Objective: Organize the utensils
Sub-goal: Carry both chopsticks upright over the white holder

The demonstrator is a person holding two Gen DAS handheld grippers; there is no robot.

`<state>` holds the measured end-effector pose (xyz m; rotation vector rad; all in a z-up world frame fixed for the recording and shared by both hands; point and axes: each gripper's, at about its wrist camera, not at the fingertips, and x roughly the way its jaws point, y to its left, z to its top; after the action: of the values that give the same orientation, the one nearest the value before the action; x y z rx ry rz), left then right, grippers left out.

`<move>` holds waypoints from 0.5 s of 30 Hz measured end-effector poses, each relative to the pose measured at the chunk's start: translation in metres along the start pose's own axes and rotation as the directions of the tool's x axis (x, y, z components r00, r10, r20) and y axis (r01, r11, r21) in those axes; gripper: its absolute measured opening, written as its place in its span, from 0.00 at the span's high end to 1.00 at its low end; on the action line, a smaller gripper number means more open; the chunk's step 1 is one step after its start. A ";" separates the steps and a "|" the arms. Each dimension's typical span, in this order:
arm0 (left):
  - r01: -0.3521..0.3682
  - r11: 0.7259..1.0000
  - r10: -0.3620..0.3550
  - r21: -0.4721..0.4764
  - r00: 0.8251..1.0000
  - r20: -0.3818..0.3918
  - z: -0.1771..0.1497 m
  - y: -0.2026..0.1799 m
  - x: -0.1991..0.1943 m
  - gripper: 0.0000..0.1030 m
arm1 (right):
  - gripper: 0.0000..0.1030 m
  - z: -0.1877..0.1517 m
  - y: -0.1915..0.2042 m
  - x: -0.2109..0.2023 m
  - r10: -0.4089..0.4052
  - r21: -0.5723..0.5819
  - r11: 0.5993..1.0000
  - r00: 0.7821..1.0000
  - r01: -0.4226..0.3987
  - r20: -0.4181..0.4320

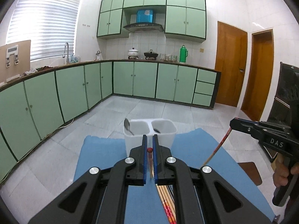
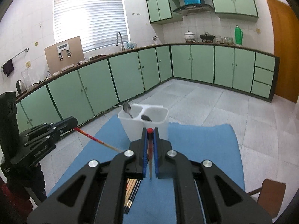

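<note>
Chopsticks, one pinched in each of my tools: left gripper (image 1: 149, 140), right gripper (image 2: 149, 132). White two-cell holder (image 1: 149, 130) stood just ahead on blue mat (image 1: 104, 149), spoons inside. Risk, as I judged: long shafts swinging, colliding, missing a cell

Daylight floods through a slatted window blind (image 1: 44, 21), blown out to white glare. Fisheye distortion bends the cabinets (image 2: 97, 85) and darkens the corners; both pictures stay evenly bright, slightly soft.
</note>
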<state>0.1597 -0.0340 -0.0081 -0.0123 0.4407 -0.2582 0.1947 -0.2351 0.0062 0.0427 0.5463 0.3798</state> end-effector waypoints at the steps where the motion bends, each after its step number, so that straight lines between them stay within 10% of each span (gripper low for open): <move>1: 0.003 1.000 -0.003 -0.001 1.000 0.004 0.003 0.001 0.000 0.95 | 0.95 0.005 0.000 0.000 0.007 -0.005 1.000 1.000 -0.007 0.005; 15: 0.027 0.999 -0.032 0.038 0.992 0.119 0.061 0.006 -0.008 0.95 | 0.95 0.081 0.007 -0.003 0.103 -0.083 0.992 0.991 -0.096 0.083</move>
<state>0.1803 -0.0288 0.0504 0.0010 0.3172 -0.2931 0.2320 -0.2252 0.0780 0.0104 0.4435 0.4945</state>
